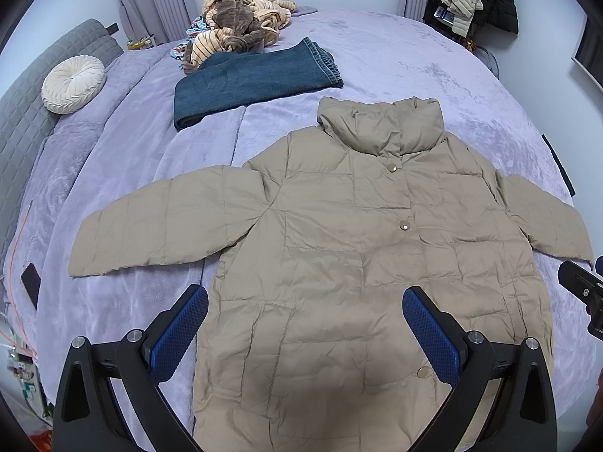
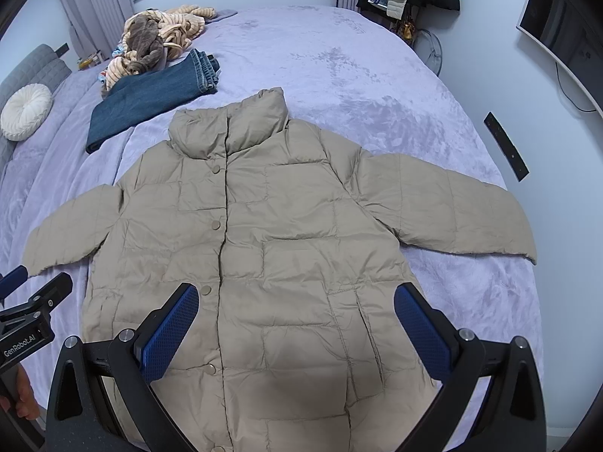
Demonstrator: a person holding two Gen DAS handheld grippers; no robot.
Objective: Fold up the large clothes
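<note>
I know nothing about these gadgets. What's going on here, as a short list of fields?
Surface: lilac plush bedspread
Main garment: beige quilted puffer jacket, front up, snapped shut, sleeves spread, unfolded
Behind it: folded blue denim jeans; heap of tan striped fabric
Near headboard: round white pleated cushion
Left gripper: open, empty, above the hem
Right gripper: open, empty, above the hem

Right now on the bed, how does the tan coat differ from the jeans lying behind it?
The coat is spread open and flat with both sleeves out to the sides; the jeans are folded into a compact stack. The coat is tan, quilted and puffy with snap buttons; the jeans are dark blue denim. The coat covers far more of the bed than the jeans. Both rest on the lavender blanket, and neither is held by a gripper.
</note>
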